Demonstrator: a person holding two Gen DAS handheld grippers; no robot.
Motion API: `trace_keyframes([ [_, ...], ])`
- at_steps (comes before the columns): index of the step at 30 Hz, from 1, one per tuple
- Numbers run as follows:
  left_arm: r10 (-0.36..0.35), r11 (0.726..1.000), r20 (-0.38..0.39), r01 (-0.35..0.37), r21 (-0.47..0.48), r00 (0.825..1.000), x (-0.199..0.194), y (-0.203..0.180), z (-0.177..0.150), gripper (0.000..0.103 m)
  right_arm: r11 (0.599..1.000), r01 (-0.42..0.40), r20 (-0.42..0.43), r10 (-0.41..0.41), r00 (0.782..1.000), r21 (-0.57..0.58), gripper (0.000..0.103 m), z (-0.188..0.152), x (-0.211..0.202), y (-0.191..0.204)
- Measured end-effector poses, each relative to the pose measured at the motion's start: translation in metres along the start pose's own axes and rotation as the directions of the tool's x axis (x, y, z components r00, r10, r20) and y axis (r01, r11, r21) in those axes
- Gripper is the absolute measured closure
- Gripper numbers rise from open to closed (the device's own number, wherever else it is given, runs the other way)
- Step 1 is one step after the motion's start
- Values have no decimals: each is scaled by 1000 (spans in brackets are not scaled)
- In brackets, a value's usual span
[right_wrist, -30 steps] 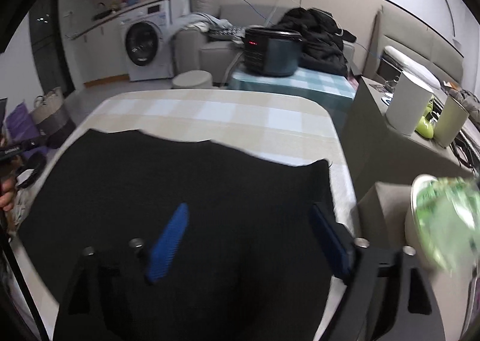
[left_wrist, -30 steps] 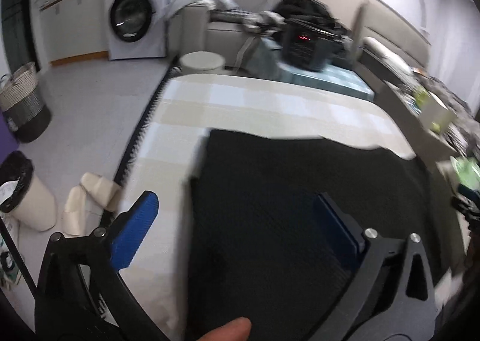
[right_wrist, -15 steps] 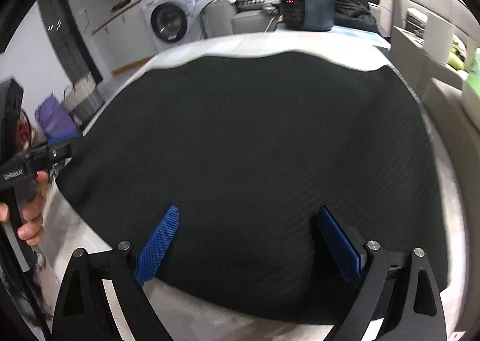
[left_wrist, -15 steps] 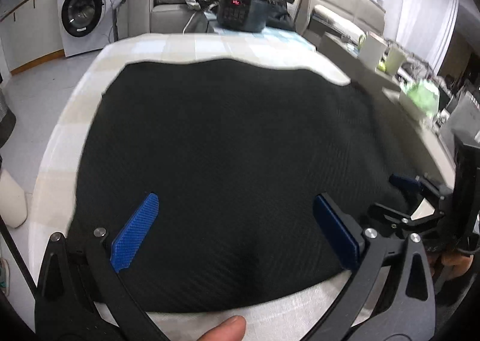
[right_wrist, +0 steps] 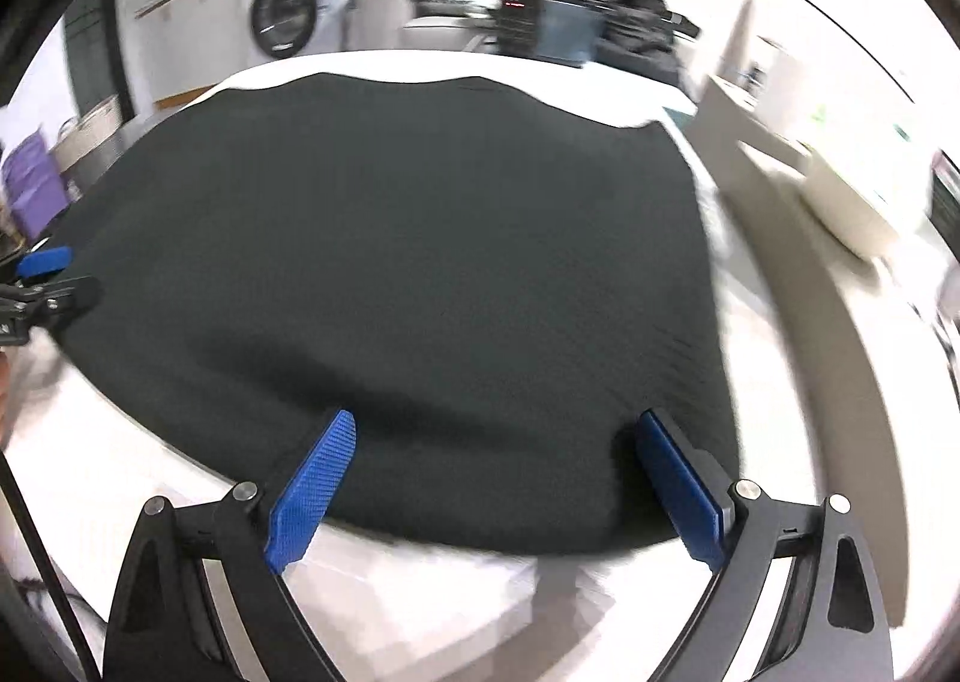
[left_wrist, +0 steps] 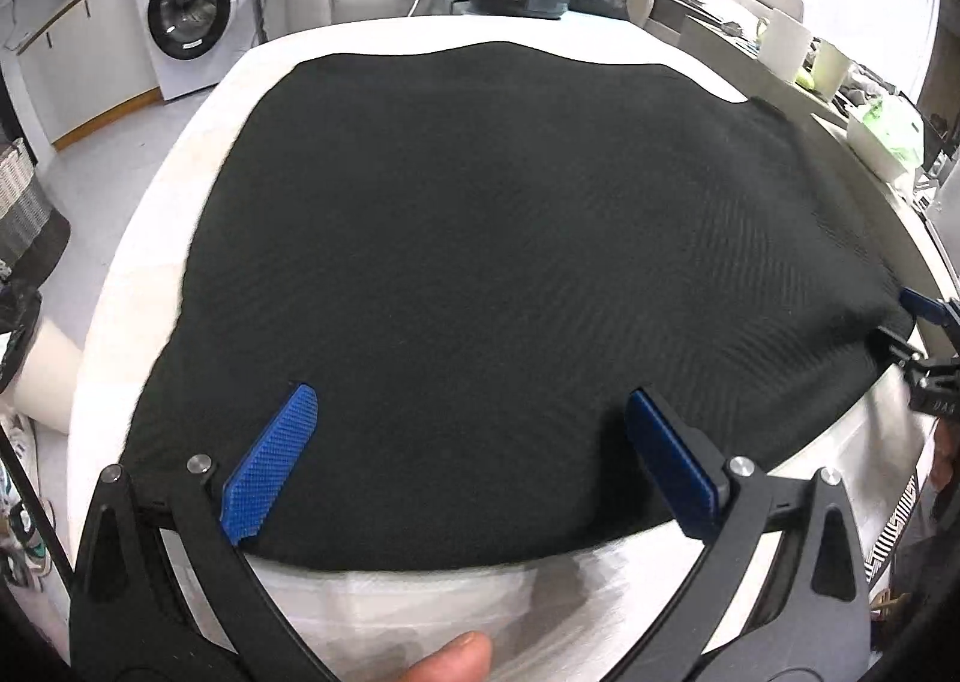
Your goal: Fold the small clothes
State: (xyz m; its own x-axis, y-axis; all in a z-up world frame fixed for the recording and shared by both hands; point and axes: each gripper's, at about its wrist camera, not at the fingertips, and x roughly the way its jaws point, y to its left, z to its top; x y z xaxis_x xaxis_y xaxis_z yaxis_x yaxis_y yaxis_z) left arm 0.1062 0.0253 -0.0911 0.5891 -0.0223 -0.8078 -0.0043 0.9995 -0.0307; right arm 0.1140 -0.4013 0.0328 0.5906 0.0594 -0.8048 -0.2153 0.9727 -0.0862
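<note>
Black garment (left_wrist: pixel 510 238) spread flat on the white table (left_wrist: pixel 150 238).
Left gripper (left_wrist: pixel 474 442) and right gripper (right_wrist: pixel 498 460) sit at its near edge, jaws wide apart, holding nothing. Washing machine (left_wrist: pixel 192 16) stands beyond.

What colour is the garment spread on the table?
Black, with a fine knit-like texture. The garment shows sharpest in the left wrist view; the right wrist view is motion-blurred.
</note>
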Motion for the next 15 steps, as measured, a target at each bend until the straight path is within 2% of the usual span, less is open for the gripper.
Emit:
trace_keyframes([
  [2,16,1000,5,-16,12,1000,-2,3,-7,1,999,36,-18,-36,999,12,7,-5,0,-12],
  [4,21,1000,9,-22,21,1000,-5,6,-9,1,998,27,-23,-26,999,56,7,-7,-2,-22],
  [8,1,1000,22,-2,25,1000,-19,3,-8,1,996,20,22,-22,1000,92,7,3,-11,-19],
  [12,-27,998,39,25,56,999,-16,-18,15,1,995,-82,67,79,995,50,7,22,-16,18],
  [15,-47,994,18,45,98,999,-4,-36,28,1,990,-138,46,137,989,26,7,36,-2,48],
])
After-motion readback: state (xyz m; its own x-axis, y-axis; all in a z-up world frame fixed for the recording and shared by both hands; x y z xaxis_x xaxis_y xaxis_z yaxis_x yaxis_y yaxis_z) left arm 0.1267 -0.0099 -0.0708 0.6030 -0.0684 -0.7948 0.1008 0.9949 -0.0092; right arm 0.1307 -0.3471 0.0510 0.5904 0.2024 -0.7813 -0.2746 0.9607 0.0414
